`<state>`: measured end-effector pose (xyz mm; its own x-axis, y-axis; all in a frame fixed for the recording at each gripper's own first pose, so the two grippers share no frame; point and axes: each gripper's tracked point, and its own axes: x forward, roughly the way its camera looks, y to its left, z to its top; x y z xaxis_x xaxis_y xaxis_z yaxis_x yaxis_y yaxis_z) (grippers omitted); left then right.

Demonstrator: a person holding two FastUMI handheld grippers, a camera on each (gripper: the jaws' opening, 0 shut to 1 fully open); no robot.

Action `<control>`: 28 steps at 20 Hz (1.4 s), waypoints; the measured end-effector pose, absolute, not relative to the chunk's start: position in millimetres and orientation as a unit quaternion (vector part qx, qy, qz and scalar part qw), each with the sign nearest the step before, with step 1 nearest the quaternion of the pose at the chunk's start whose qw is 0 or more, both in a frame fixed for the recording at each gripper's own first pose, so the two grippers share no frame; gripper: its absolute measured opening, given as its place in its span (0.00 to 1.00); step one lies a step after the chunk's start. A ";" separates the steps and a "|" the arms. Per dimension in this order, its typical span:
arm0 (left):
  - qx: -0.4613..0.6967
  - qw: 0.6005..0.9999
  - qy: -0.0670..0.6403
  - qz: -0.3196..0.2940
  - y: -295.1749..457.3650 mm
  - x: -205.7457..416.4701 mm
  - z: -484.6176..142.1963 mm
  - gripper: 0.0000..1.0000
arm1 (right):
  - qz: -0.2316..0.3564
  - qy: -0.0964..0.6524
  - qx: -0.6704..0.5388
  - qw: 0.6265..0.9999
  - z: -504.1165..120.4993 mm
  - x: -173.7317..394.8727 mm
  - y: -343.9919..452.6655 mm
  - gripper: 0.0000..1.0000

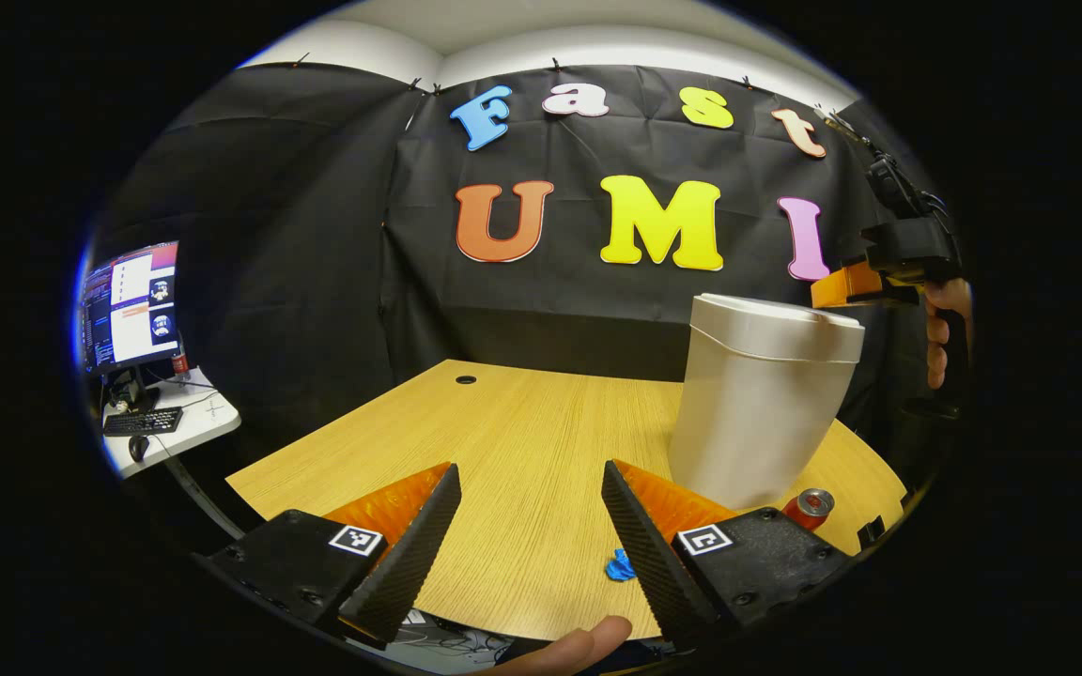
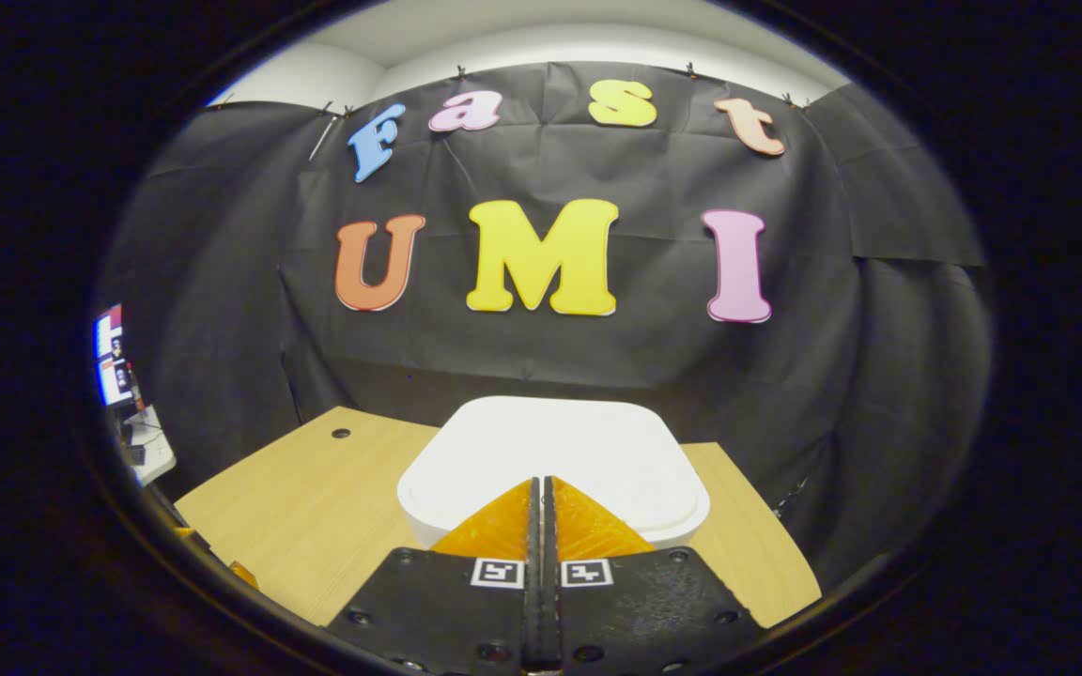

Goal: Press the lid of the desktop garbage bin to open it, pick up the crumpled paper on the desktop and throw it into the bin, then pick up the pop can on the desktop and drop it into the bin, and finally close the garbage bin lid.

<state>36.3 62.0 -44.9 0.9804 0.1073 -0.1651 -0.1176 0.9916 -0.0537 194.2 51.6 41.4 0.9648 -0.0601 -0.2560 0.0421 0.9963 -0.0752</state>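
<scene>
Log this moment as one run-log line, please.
phase: pre-press | bin lid: closed | right claw: shut above lid | left claw: open, idle

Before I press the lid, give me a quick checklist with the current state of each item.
1. Lid shut and ready to press: ok, it sits flat on the bin.
2. Right gripper shut for pushing: ok, fingers together.
3. Right gripper over the lid: ok, its tips lie above the lid's near edge; contact cannot tell.
4. Left gripper open and out of the way: ok, it holds nothing and stands left of the bin.
5. Paper on the desk: ok, near the left gripper's fingers.
6. Can reachable: ok, it stands by the bin's base.
</scene>
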 end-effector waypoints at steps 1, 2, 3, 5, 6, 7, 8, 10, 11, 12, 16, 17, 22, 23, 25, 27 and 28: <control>-0.029 0.995 0.082 0.056 60.9 35.6 -45.1 0.98 | -0.027 0.125 -0.042 0.991 42.1 195.0 51.0 0.00; -0.026 0.995 0.082 0.056 60.8 35.6 -44.9 0.98 | -0.027 0.126 -0.040 0.991 36.3 195.7 49.1 0.00; -0.023 0.995 0.081 0.057 60.7 35.4 -44.7 0.98 | -0.026 0.130 -0.033 0.991 36.5 195.4 49.8 0.00; -0.021 0.995 0.081 0.056 58.2 34.5 -44.9 0.98 | -0.024 0.125 -0.023 0.992 37.8 194.4 49.5 0.01; -0.020 0.995 0.081 0.054 56.1 34.4 -45.0 0.98 | -0.025 0.121 -0.028 0.992 37.9 194.3 50.2 0.00; -0.018 0.995 0.081 0.052 55.0 34.1 -44.1 0.98 | -0.026 0.108 -0.035 0.993 42.7 193.4 51.2 0.01; -0.016 0.995 0.079 0.051 53.8 32.9 -43.1 0.98 | -0.027 0.085 -0.043 0.995 48.6 191.5 49.9 0.00; -0.014 0.996 0.075 0.044 50.7 31.5 -40.0 0.98 | -0.015 0.067 -0.048 0.996 60.8 182.6 56.8 0.00; -0.016 0.996 0.073 0.041 50.5 31.9 -39.5 0.98 | -0.011 0.055 -0.049 0.997 64.9 177.2 57.8 0.00; -0.018 0.996 0.073 0.039 50.1 32.6 -40.0 0.98 | -0.015 0.045 -0.054 0.997 68.9 172.0 55.1 0.17; -0.023 0.996 0.084 0.035 49.5 33.9 -45.1 0.98 | -0.037 0.015 -0.070 0.997 83.6 147.9 50.2 0.77; -0.024 0.996 0.084 0.032 48.0 32.4 -44.3 0.98 | -0.033 0.015 -0.079 0.996 81.9 142.1 53.4 0.81; -0.020 0.996 0.084 0.021 42.1 33.9 -45.3 0.98 | -0.031 -0.003 -0.062 0.998 79.5 103.7 46.0 0.95; -0.022 0.996 0.089 0.017 41.4 35.2 -48.2 0.98 | -0.031 -0.005 -0.053 0.998 78.6 97.1 43.1 0.95; -0.027 0.995 0.098 0.009 36.4 36.7 -54.1 0.98 | -0.036 -0.011 -0.042 0.998 75.9 85.7 35.6 0.95; -0.024 0.994 0.104 0.004 31.7 40.8 -58.3 0.98 | -0.045 -0.017 -0.049 0.998 68.3 73.1 25.7 0.95; -0.020 0.994 0.110 0.001 29.9 42.9 -62.3 0.98 | -0.048 -0.015 -0.051 0.997 61.5 67.5 21.3 0.95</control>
<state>42.9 29.9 -62.3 0.9759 -0.0028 -0.2182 -0.0060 0.9992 -0.0398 67.5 21.3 61.5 0.9950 -0.0933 0.0353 0.0964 0.9903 -0.0998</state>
